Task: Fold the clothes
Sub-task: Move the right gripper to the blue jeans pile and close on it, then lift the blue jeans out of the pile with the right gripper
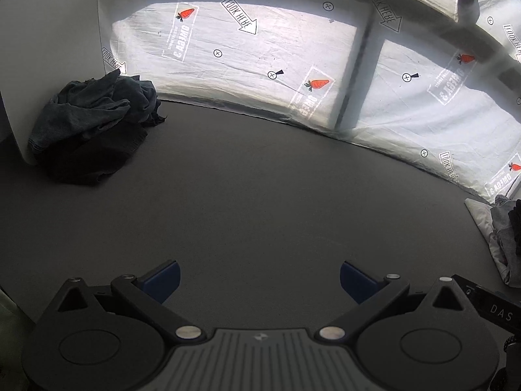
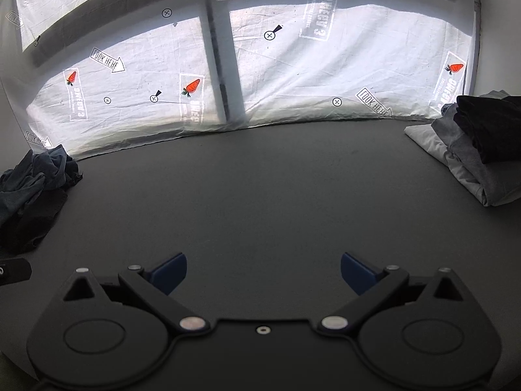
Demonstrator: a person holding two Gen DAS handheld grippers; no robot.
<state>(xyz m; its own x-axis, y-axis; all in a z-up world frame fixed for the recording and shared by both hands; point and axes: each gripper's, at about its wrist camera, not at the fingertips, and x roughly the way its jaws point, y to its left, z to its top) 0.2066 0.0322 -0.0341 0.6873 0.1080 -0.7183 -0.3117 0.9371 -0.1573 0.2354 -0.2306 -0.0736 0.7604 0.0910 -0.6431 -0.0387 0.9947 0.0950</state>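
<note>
Grey tabletop (image 2: pixel 260 195), printed sheet backdrop (image 2: pixel 325 75), crumpled clothes (image 1: pixel 94 123) left

A dark grey table (image 2: pixel 260 195) fills the near and middle ground, its surface matte and bare in the centre. Along its far edge hangs a white creased sheet (image 2: pixel 293 75), lit from behind so it glows. Printed on it are orange carrots (image 2: pixel 192 86), "LOOK HERE" arrows (image 2: pixel 107 60) and small crossed circles (image 2: pixel 269 35). Dark bars of a window frame (image 2: pixel 218 65) show through the sheet as shadows. At far left a plain white panel (image 1: pixel 49 32) stands upright beside the sheet.
</note>
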